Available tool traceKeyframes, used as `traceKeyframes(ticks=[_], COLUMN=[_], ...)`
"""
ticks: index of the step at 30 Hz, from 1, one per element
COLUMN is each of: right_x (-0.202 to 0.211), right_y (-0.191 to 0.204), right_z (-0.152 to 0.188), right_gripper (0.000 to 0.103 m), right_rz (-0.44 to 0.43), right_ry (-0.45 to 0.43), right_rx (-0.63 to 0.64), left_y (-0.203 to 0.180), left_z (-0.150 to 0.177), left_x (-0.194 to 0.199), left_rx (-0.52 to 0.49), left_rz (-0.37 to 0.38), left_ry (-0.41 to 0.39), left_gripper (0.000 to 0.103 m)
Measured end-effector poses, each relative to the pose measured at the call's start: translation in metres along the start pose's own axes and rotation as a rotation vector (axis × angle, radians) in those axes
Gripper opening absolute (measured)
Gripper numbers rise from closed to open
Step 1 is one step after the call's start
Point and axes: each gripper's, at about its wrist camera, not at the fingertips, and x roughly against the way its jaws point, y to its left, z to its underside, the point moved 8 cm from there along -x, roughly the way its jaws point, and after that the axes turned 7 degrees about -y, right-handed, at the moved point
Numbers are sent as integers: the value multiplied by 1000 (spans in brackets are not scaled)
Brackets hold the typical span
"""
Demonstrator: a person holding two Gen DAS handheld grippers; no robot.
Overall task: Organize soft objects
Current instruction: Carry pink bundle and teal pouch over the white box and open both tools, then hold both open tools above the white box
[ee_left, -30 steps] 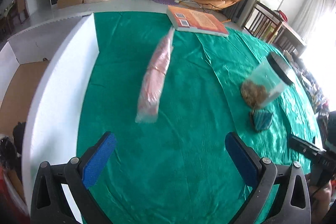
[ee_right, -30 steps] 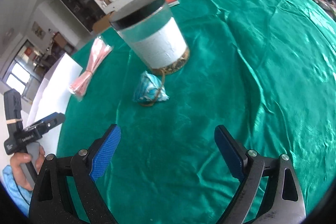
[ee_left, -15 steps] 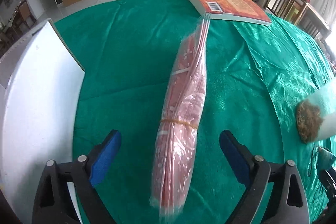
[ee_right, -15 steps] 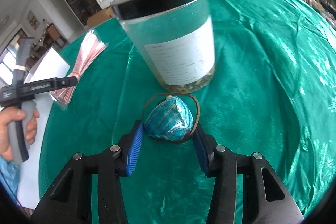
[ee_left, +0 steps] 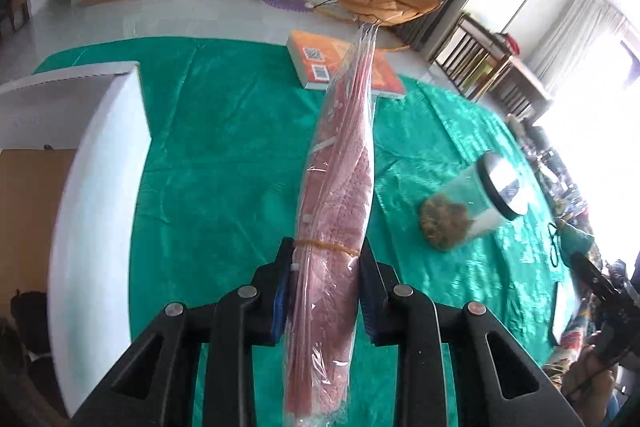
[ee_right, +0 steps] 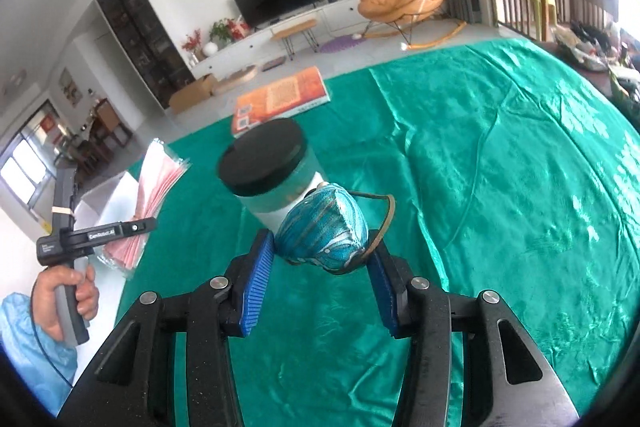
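A long pink packet (ee_left: 340,167) in clear wrap, bound by a rubber band, hangs lifted off the green cloth (ee_left: 220,167). My left gripper (ee_left: 326,247) has its jaws closing, and the pads press on the packet's lower part. A blue patterned pouch (ee_right: 324,231) with a brown cord is raised above the cloth, and my right gripper (ee_right: 322,247) is shut on it. In the right wrist view the packet (ee_right: 156,187) fans up at the left, above a hand (ee_right: 64,291) on the left gripper's handle.
A clear jar (ee_right: 272,179) with a black lid stands just behind the pouch. An orange book (ee_left: 344,67) lies at the table's far edge. A white open box (ee_left: 96,155) stands at the left edge. Beyond the table are a living room floor and chairs.
My left gripper closed on the pink packet and lifted it off the cloth. My right gripper closed on the blue pouch and raised it in front of the jar.
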Motion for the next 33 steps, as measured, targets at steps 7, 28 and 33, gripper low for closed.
traceKeyframes(ticks=[7,28,33], right_x=[34,6,1], right_y=[180,398,395], right_z=[-4,100,112], right_gripper=[49,85,86], right_rz=[-285,-475,-392], right_ry=[0,133,169], right_rx=[197,438,518], left_y=[78,203,203], left_z=[26,113,126], left_x=[153,270,265], left_rx=[61,172,159], left_rz=[-97,-657,-809], left_ry=[-120,-305,-227], left_gripper=[29,98,98])
